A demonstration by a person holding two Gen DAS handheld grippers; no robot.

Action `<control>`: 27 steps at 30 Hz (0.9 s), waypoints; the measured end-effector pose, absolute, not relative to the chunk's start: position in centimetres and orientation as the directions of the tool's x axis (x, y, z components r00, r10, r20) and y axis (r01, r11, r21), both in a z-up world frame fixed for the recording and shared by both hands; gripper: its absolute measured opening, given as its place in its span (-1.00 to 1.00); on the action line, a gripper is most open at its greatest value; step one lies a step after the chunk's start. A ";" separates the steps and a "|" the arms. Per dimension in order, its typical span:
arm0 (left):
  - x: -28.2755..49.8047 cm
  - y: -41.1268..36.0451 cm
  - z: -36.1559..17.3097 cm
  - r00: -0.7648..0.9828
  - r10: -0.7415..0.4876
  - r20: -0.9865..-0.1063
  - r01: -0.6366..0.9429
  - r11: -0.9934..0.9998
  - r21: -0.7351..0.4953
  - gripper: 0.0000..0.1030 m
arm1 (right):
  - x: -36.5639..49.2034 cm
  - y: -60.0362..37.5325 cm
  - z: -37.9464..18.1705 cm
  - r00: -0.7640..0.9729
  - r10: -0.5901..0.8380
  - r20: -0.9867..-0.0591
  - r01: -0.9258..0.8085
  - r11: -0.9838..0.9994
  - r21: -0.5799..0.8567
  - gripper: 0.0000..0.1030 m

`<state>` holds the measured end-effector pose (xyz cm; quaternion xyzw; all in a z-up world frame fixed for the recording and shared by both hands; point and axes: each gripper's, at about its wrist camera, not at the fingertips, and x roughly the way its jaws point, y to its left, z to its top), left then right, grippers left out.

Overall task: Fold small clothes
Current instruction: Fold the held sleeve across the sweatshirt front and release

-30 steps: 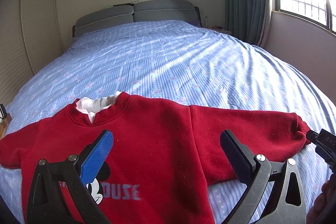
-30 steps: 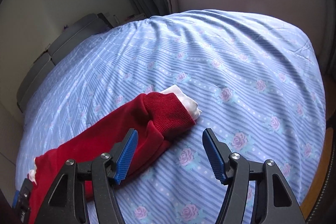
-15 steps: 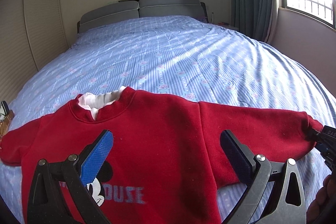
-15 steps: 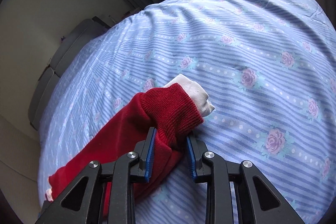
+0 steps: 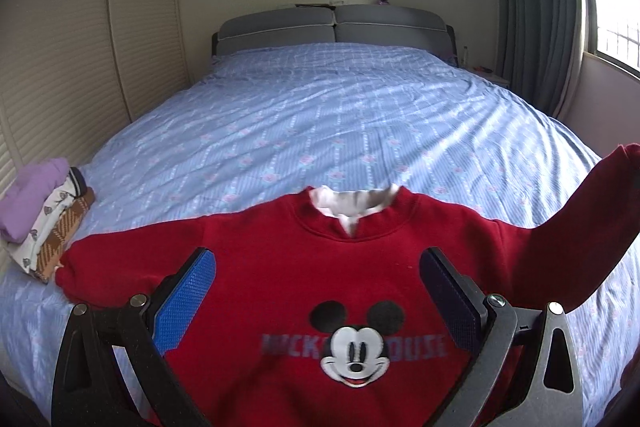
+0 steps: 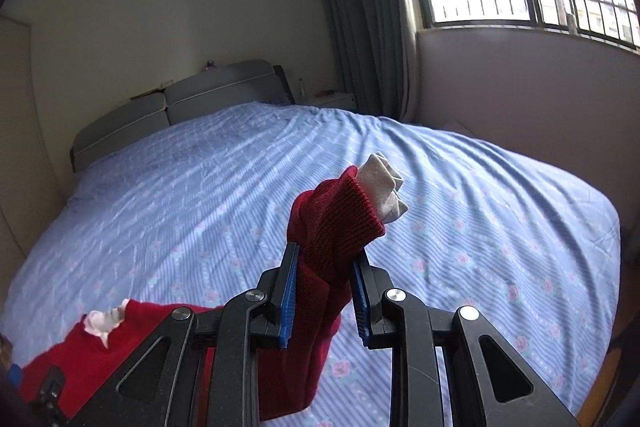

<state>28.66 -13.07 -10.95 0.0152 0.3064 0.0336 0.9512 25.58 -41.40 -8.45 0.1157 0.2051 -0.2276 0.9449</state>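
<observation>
Folded pile [image 5: 44, 215] sat far left on the bed [image 5: 340, 131]. My left gripper [image 5: 316, 303] hung over the red sweater [image 5: 320, 275], fingers apart, gripping nothing. My right gripper [image 6: 325, 287] had the sleeve cuff [image 6: 340, 223] clamped, raised off the bed.

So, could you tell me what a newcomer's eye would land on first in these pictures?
First the red sweatshirt with its cartoon mouse print, spread chest-up on the blue floral bedspread between the open left gripper. Then its sleeve, lifted off the bed and pinched in the right gripper, a white inner cuff poking out. A small stack of folded clothes sits at the bed's left edge.
</observation>
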 end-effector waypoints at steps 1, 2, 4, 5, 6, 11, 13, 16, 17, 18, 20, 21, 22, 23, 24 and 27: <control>28.6 -11.7 -10.8 0.807 0.082 -0.584 -0.070 0.997 0.043 1.00 | 25.9 -39.8 -7.9 0.820 -0.385 -0.424 0.462 0.882 0.091 -0.50; 28.5 -10.4 -10.6 0.804 0.087 -0.589 -0.085 0.996 0.032 1.00 | 26.2 -38.2 -7.4 0.829 -0.382 -0.408 0.443 0.895 0.061 -0.50; 28.1 -7.9 -10.4 0.798 0.111 -0.592 -0.118 0.993 0.026 1.00 | 26.9 -35.1 -6.8 0.847 -0.367 -0.385 0.400 0.917 0.005 -0.50; 27.9 -6.7 -10.4 0.797 0.125 -0.591 -0.135 0.990 0.027 1.00 | 27.2 -33.5 -6.6 0.854 -0.359 -0.376 0.378 0.926 -0.025 -0.50; 27.7 -5.6 -10.4 0.796 0.137 -0.590 -0.149 0.988 0.028 1.00 | 27.5 -31.9 -6.6 0.861 -0.350 -0.368 0.356 0.933 -0.053 -0.50; 26.7 -0.7 -11.0 0.777 0.192 -0.599 -0.211 0.977 0.039 1.00 | 28.5 -23.7 -7.9 0.891 -0.299 -0.342 0.239 0.949 -0.207 -0.50; 26.5 1.1 -11.5 0.766 0.212 -0.607 -0.237 0.971 0.039 1.00 | 28.9 -20.5 -9.1 0.898 -0.271 -0.347 0.183 0.946 -0.266 -0.50; 26.1 3.6 -12.4 0.747 0.235 -0.622 -0.274 0.961 0.035 1.00 | 29.9 -16.2 -11.5 0.894 -0.226 -0.386 0.095 0.939 -0.330 -0.50; 26.0 4.4 -12.7 0.741 0.244 -0.626 -0.284 0.958 0.037 1.00 | 30.2 -14.9 -12.5 0.889 -0.217 -0.402 0.068 0.933 -0.353 -0.50; 26.0 5.0 -13.0 0.734 0.252 -0.630 -0.294 0.955 0.039 1.00 | 30.4 -13.7 -13.5 0.884 -0.212 -0.417 0.043 0.924 -0.379 -0.50; 25.8 6.2 -13.7 0.722 0.265 -0.639 -0.309 0.950 0.045 1.00 | 30.9 -11.6 -15.5 0.869 -0.209 -0.448 -0.003 0.904 -0.429 -0.50; 25.8 6.7 -14.1 0.716 0.271 -0.643 -0.316 0.948 0.047 1.00 | 31.1 -10.7 -16.4 0.860 -0.208 -0.466 -0.026 0.895 -0.446 -0.50; 25.7 7.3 -14.4 0.711 0.275 -0.647 -0.321 0.946 0.048 1.00 | 31.5 -10.0 -17.5 0.847 -0.209 -0.488 -0.046 0.887 -0.459 -0.50; 25.7 7.7 -14.7 0.706 0.278 -0.652 -0.327 0.944 0.050 1.00 | 31.7 -9.4 -18.4 0.832 -0.210 -0.513 -0.067 0.881 -0.468 -0.49; 25.6 8.1 -15.0 0.700 0.283 -0.656 -0.332 0.942 0.052 1.00 | 31.9 -8.9 -19.2 0.819 -0.212 -0.533 -0.083 0.876 -0.476 -0.48; 25.6 8.8 -15.6 0.686 0.284 -0.670 -0.341 0.939 0.050 1.00 | 32.1 -8.2 -20.8 0.790 -0.201 -0.579 -0.123 0.874 -0.471 -0.45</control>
